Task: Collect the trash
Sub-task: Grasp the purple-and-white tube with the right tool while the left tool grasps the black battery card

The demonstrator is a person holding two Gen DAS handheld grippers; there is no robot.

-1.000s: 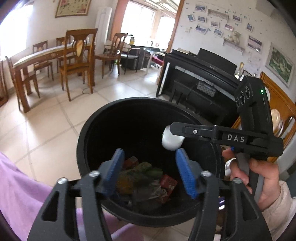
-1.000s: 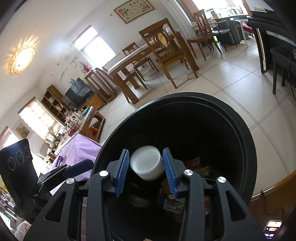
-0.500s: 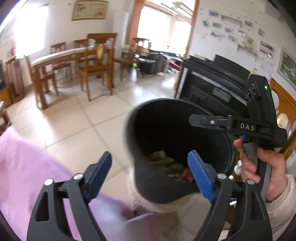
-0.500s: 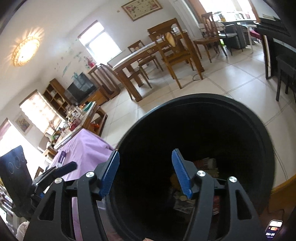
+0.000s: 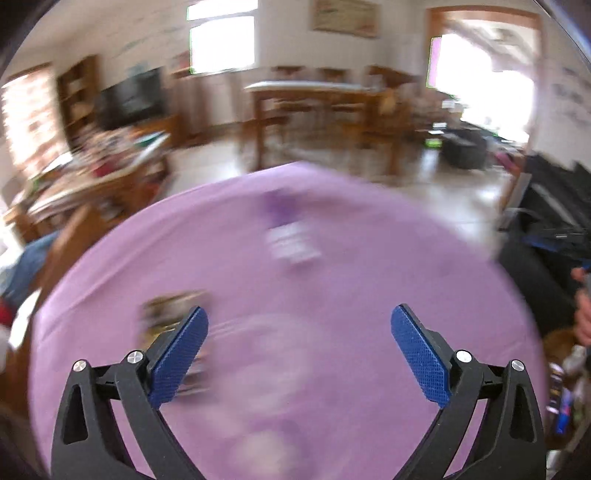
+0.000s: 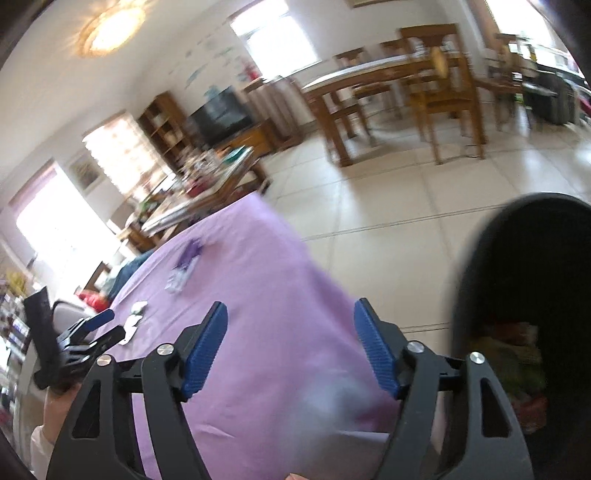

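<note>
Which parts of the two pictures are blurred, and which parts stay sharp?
Left wrist view: the purple cloth and the litter on it are smeared, only the left gripper is sharp. Right wrist view: milder blur, black bin soft, right gripper crisp, ceiling lamp glaring.

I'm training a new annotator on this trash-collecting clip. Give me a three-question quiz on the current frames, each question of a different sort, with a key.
1. True or false: the right gripper has something between its jaws.
2. Multiple choice: the purple wrapper lies on (A) the floor tiles, (B) the purple tablecloth, (C) the dining table.
3. Fill in: in the right wrist view, the black trash bin stands to the ____ of the tablecloth.

Key:
1. False; its jaws have just been opening and nothing is between them.
2. B
3. right
</note>
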